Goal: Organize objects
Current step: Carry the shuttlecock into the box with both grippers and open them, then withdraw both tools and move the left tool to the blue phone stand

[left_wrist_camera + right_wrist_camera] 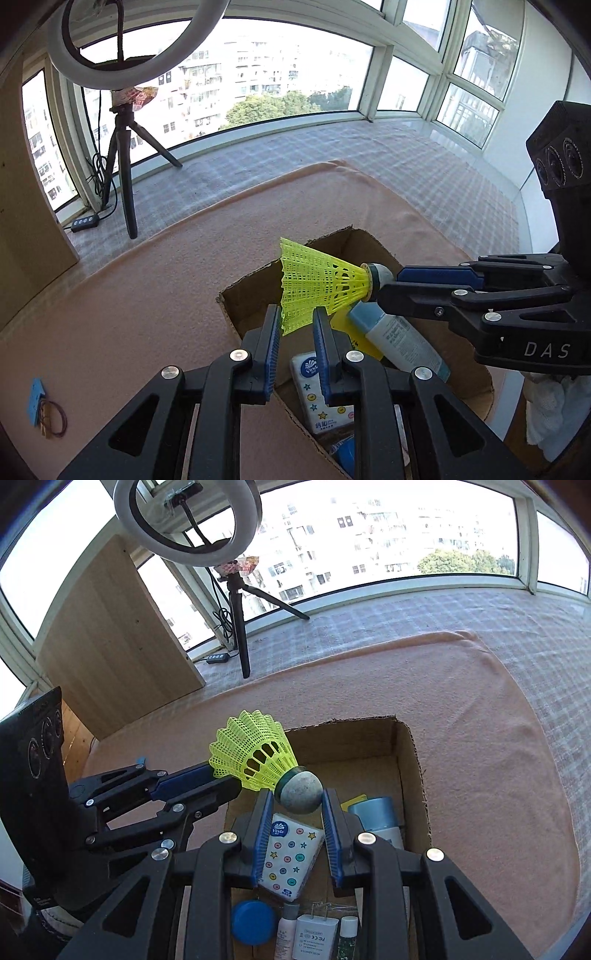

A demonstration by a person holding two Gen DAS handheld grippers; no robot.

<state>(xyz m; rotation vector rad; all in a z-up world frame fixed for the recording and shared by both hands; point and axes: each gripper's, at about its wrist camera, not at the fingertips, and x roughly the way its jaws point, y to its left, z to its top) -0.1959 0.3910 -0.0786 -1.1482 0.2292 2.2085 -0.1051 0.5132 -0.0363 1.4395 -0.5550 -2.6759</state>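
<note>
The pink blanket [461, 738] lies bare to the right of and beyond the cardboard box [415, 760], and wide to its left except for a small blue card with rubber bands [44, 410], so a gripper could pass freely there. The box floor is crowded near the front by a tissue pack [290, 853], a blue-capped bottle [380, 819], a blue lid [253, 921], a white charger [314, 936] and small bottles, with bare cardboard only toward the back wall. Over the opening, a yellow shuttlecock [258, 753] blocks the way down, and a tripod [240, 627] stands at the far left on the checked cloth.
</note>
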